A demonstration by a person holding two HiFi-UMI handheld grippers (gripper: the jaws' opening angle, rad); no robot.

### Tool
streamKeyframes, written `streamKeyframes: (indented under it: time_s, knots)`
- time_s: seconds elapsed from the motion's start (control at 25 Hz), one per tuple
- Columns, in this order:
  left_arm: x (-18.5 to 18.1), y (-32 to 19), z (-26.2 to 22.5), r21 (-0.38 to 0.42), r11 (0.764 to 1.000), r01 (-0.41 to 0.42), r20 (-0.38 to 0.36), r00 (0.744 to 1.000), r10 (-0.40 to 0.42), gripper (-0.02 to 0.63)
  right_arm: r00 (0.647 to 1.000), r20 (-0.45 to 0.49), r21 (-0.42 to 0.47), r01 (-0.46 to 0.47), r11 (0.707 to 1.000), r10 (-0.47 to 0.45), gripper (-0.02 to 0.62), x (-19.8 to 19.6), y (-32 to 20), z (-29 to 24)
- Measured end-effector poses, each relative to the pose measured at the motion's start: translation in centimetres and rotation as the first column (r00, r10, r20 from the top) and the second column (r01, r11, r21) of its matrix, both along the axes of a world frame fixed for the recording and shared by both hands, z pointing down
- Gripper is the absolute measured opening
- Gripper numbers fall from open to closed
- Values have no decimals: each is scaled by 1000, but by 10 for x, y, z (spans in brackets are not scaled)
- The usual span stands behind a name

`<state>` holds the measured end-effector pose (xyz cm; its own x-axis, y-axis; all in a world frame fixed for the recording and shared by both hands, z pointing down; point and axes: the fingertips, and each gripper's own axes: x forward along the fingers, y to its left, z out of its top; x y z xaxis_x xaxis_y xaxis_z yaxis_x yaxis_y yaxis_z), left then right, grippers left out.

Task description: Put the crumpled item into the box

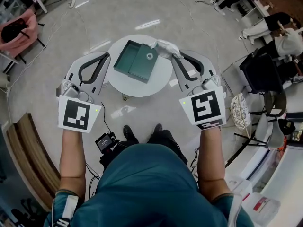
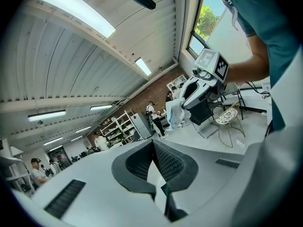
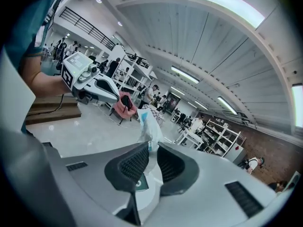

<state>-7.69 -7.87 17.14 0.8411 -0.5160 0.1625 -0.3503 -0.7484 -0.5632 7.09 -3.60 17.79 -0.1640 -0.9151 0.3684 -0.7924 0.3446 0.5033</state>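
Observation:
An open teal box [image 1: 129, 56] lies on a small round white table [image 1: 142, 86] ahead of me, its lid part [image 1: 146, 64] folded out flat to the right. The crumpled white item [image 1: 163, 47] hangs at the box's far right corner, pinched in my right gripper [image 1: 174, 56]. In the right gripper view the crumpled item [image 3: 149, 126] sticks up between the ribbed pads. My left gripper [image 1: 105, 56] hovers at the table's left edge, apart from the box, jaws together and empty [image 2: 153, 143]. The left gripper view shows the crumpled item [image 2: 173, 113] dangling from the right gripper.
A small white ring [image 1: 149, 56] lies inside the box. A wire stool [image 1: 240, 110] and dark chairs [image 1: 260, 72] crowd the right. A pink chair [image 1: 21, 30] is far left, a wooden bench [image 1: 28, 160] near left. My shoes [image 1: 142, 132] are under the table's near edge.

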Motion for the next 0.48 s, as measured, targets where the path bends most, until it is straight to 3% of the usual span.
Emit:
streamKeyframes:
  time_s: [0.48]
  knots:
    - [-4, -41, 18, -33, 981, 189, 42, 981, -188, 18, 982, 46, 0, 183, 983, -183, 74, 6, -86, 13]
